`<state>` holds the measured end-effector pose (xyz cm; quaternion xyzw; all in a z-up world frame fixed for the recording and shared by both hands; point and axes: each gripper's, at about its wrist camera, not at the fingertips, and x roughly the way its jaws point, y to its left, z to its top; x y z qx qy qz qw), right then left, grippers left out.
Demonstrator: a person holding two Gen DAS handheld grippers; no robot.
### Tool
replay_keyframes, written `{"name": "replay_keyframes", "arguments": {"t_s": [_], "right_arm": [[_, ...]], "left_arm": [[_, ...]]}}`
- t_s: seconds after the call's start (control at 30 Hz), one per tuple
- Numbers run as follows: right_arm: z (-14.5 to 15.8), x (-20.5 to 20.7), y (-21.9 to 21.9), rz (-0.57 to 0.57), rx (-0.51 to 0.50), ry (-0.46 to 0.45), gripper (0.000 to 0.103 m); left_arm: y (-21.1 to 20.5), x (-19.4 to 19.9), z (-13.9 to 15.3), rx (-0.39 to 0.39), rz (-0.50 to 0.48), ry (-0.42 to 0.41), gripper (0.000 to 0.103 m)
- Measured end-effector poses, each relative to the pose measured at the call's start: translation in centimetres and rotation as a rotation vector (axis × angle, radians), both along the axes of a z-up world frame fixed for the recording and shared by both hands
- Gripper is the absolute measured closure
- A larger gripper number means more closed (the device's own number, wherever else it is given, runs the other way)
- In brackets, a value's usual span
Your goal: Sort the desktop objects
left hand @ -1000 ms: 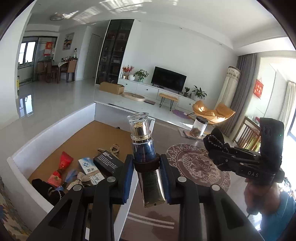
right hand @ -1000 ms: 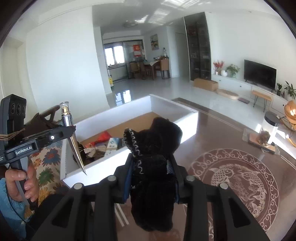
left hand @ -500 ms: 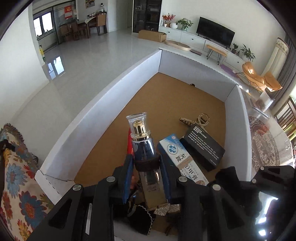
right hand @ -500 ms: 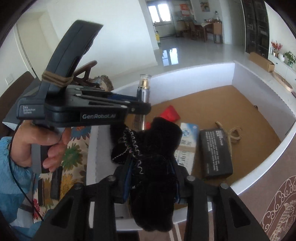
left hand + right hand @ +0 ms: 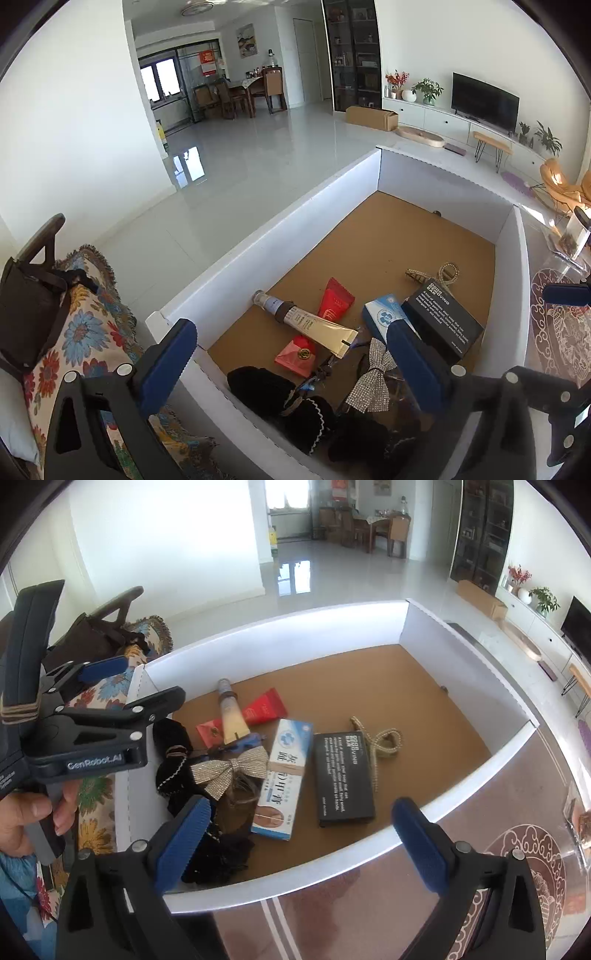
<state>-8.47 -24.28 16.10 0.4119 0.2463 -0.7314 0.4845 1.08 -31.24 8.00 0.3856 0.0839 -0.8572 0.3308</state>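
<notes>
Gold cosmetic tube (image 5: 314, 322) lies flat in white box (image 5: 280, 240), cap by left wall, overlapping red tube (image 5: 334, 302); black gloves (image 5: 173, 753) by near corner. Left gripper (image 5: 295, 354) and right gripper (image 5: 303, 834) both spread wide, empty, above box.

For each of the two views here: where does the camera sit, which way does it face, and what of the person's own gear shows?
Left wrist: on the left tool, looking down into the white box; its open blue fingers show.
Right wrist: on the right tool, facing the box from its table side; the left tool and hand show.
Shared: gold tube, black case.
</notes>
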Motion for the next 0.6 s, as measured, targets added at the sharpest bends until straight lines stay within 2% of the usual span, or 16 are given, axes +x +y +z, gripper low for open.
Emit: {"name": "replay_keyframes", "arguments": {"t_s": [0.1,0.43,0.53,0.6], "right_arm": [[0.1,-0.7,0.4,-0.024,0.021,0.011,0.004],[-0.6,-0.9,0.9,-0.055,0.046,0.019,0.004],[-1.3,-1.1,0.7,-0.061,0.046,0.014,0.004],[-1.5,-1.1,0.5,-0.063,0.042,0.009,0.004]], "left_arm": [[1.1,0.2,0.3,0.015,0.04,0.013,0.0],[1.1,1.8,1.2,0.168,0.116,0.106,0.0],[1.3,2.6,1.5,0.119,0.188,0.14,0.0],[1.5,2.6,1.6,0.096,0.184,0.134,0.0]]}}
